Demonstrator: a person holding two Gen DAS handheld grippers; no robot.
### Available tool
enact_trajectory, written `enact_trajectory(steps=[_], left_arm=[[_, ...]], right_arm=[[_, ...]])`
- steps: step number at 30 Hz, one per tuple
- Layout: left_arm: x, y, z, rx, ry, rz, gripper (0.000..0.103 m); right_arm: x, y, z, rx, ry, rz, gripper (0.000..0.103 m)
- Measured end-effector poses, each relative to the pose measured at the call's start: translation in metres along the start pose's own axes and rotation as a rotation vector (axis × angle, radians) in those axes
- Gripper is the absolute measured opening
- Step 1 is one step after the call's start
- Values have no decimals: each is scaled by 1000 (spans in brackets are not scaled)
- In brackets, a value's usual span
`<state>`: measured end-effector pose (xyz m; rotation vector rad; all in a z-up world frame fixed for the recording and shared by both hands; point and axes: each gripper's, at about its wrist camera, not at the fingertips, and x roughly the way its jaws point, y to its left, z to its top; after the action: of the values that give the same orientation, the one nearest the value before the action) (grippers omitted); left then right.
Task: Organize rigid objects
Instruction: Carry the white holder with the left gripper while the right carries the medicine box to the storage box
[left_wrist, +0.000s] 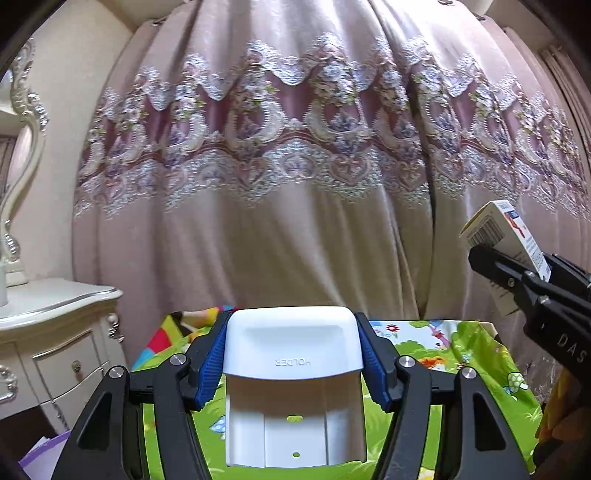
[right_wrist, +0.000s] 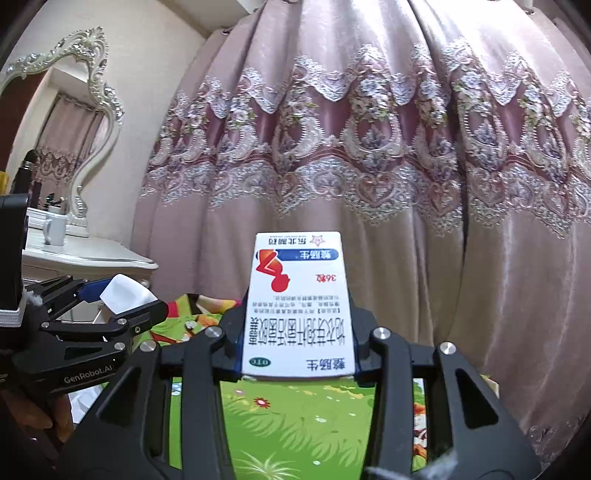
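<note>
— Pink curtain (left_wrist: 295, 229) with a lace band fills the background, and below it lies a bright cartoon-printed cloth (left_wrist: 443, 354) on the worktop. What does the left hand-held gripper (left_wrist: 293, 354) carry?

— A white plastic holder (left_wrist: 293, 347), clamped between its blue pads (left_wrist: 212, 362), one on each side. The word on the holder reads upside down. It is held above the cloth, level.

— And the right hand-held gripper (right_wrist: 297, 354)?

— Closed on a white medicine box (right_wrist: 299, 306) with red and blue print, gripped at its near end. The box sticks out forward past the fingers, toward the curtain, print upside down.

— How do the two stand to each other?

— Side by side and apart. From the right wrist camera the left one shows at the left edge with the holder (right_wrist: 125, 299) in its jaws; from the left wrist camera the box (left_wrist: 506, 236) shows at the right edge, tilted.

— Anything else nearby?

— A cream dresser (left_wrist: 55, 332) at the left, with an ornate mirror (right_wrist: 74, 122) and a white mug (right_wrist: 55, 229) on it.
</note>
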<state>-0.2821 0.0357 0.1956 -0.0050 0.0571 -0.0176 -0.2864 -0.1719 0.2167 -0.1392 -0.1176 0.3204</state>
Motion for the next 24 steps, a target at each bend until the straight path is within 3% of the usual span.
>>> enact_trajectory(steps=[5, 19, 24], left_arm=[[-8, 32, -7, -41, 50, 52, 64], [-37, 129, -43, -212, 208, 217, 64], [-52, 161, -62, -262, 256, 287, 64]], right_arm=[[8, 27, 5, -35, 22, 92, 44], [53, 116, 4, -80, 225, 450, 44], [57, 156, -3, -140, 258, 545, 44]])
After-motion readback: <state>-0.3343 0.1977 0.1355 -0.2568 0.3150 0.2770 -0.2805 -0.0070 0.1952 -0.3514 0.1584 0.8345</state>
